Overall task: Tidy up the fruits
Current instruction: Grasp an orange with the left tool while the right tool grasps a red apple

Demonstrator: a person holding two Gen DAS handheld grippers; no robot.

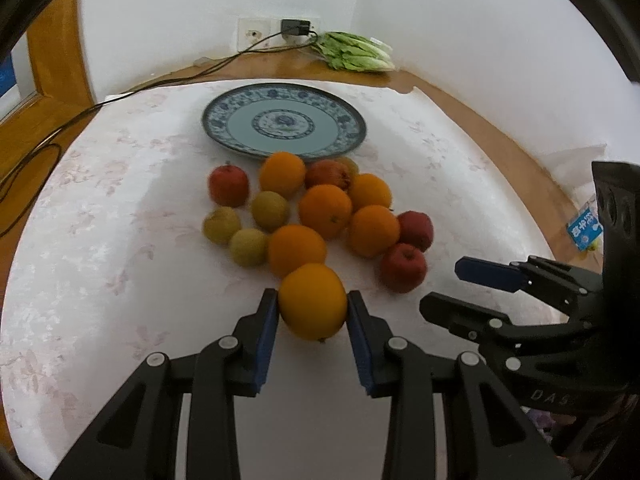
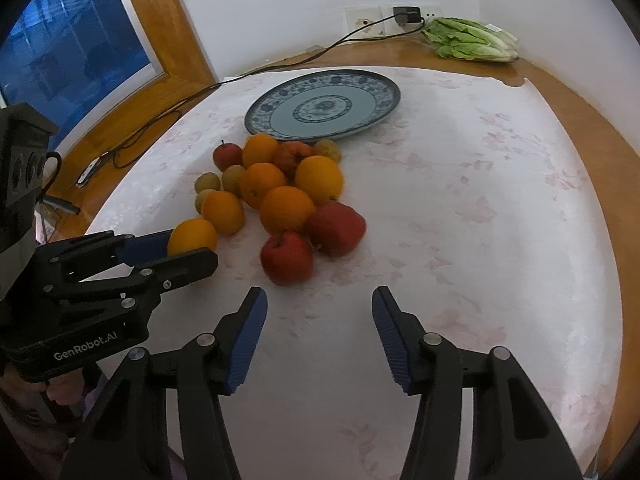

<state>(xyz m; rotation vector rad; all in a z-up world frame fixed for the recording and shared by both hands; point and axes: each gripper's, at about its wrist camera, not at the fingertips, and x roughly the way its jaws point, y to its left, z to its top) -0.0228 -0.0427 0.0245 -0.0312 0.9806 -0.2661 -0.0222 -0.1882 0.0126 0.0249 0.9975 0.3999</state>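
Now the orange (image 1: pixel 313 301) is clamped by the left gripper (image 1: pixel 313 307), the right gripper (image 2: pixel 319 304) is held open and empty, and a lift toward the plate (image 1: pixel 284 123) at twelve o'clock is called for.

Round porcelain plate (image 1: pixel 224 128): blue-and-white floral rim, pale blue centre. Beside it, round orange citrus (image 1: pixel 313 301), red apples (image 1: pixel 403 268), yellow-green fruits (image 1: pixel 249 246), on pale-pink floral cloth (image 1: pixel 100 240).

White lettering "GenRobot.AI" runs along the black body of the left gripper (image 2: pixel 192 256), seen from the right wrist camera. From the left wrist camera, faint letters "DAS" show on the right gripper (image 1: pixel 440 288). A blue packet (image 1: pixel 585 227) carries white characters too blurred to read.
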